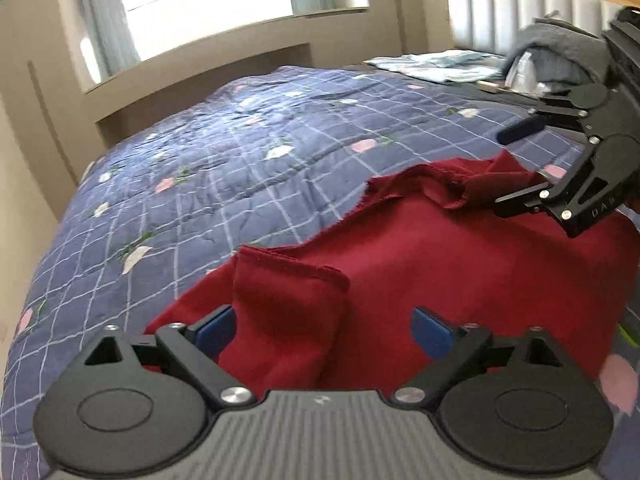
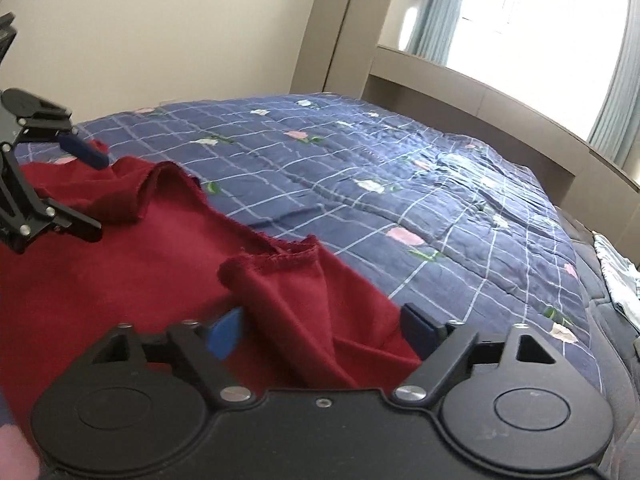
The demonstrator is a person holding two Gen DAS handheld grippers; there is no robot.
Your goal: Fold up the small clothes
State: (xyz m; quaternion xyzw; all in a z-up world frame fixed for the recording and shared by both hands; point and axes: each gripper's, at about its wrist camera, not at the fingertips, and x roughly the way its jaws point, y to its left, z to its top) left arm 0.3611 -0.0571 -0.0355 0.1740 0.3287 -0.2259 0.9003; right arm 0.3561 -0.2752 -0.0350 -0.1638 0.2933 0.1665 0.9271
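A dark red garment (image 1: 440, 272) lies partly folded on the blue checked quilt (image 1: 240, 160). A doubled-over flap of it runs between the pads of my left gripper (image 1: 324, 332), whose jaws stand wide and do not press the cloth. My right gripper (image 1: 512, 168) hovers over the garment's far rumpled corner, open too. In the right wrist view, another folded flap of the red garment (image 2: 120, 272) sits between the spread jaws of the right gripper (image 2: 322, 330), unpinched. The left gripper (image 2: 90, 194) shows at the left edge, open over the cloth, on the quilt (image 2: 360, 168).
A pale blue patterned cloth (image 1: 436, 64) and a grey heap (image 1: 560, 52) lie near the padded headboard (image 1: 520, 8). A window ledge (image 2: 480, 84) runs along the bed's far side. The pale cloth (image 2: 616, 276) also shows at the right edge.
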